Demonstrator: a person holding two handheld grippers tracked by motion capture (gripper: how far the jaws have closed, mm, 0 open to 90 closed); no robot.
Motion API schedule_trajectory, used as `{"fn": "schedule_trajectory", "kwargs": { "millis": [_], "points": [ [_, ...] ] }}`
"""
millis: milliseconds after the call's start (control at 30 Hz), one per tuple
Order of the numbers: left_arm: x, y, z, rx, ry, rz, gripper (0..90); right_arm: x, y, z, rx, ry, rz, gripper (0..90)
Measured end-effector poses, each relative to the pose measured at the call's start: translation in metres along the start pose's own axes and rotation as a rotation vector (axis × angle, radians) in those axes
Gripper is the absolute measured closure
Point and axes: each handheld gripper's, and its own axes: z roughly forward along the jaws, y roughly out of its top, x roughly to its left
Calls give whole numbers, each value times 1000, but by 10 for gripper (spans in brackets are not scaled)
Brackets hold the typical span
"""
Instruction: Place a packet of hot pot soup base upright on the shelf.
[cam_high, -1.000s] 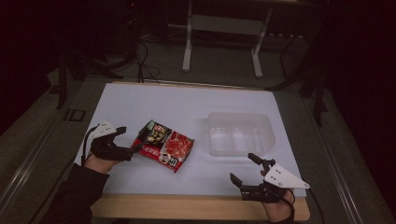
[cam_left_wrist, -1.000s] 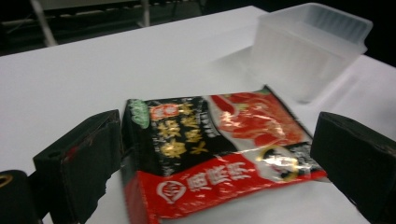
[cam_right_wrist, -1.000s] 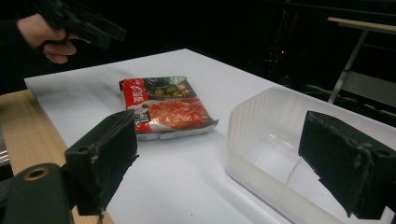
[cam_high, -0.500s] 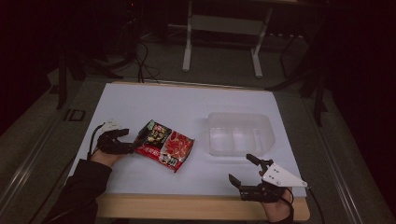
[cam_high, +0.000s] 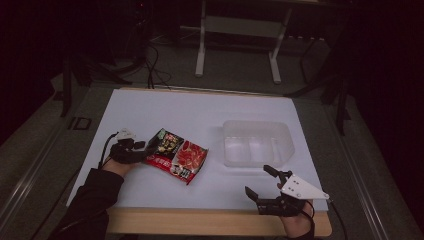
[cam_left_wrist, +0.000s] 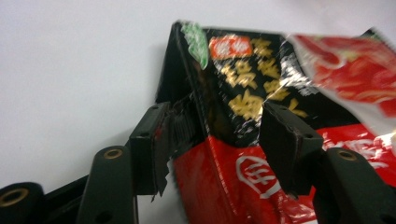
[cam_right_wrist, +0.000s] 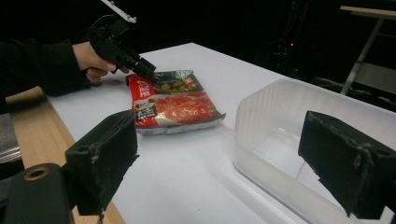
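Closing on packet corner: left hand-held gripper (cam_high: 145, 149), jaws just been narrowing, straddling near-left corner of red snack packet (cam_high: 176, 156), crinkled foil between pads, looks pinched already. Packet flat on desk (cam_high: 165, 107), just left of clear tub (cam_high: 256, 142). Right hand-held gripper (cam_high: 260, 182) gaping, idle at desk's near edge, in front of tub. Bare desk between packet and tub, short hop over low rim.

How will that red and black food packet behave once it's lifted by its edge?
Probably floppy: the packet is a thin, creased film pouch, already buckling between the left gripper jaws, which have just been closing on its end. Its glossy surface may be slippery. It lies flat, so it looks light and unlikely to roll.
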Motion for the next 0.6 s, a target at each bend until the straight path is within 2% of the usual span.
{"fn": "schedule_trajectory", "kwargs": {
  "millis": [67,233,367,500,533,600],
  "points": [
    [0,0,4,34,4,-15,479,0,0,0,1,-1,-1,116],
    [-4,0,8,53,25,-7,532,1,0,0,-1,0,-4,116],
    [-6,1,12,61,8,-18,591,1,0,1,2,-1,-7,117],
    [-10,3,16,77,22,-5,640,1,0,0,-1,2,-3,117],
    [-11,4,17,80,17,-4,675,0,0,0,-3,2,-1,117],
    [-14,6,18,92,35,17,731,0,0,0,-1,1,4,117]
  ]
}}
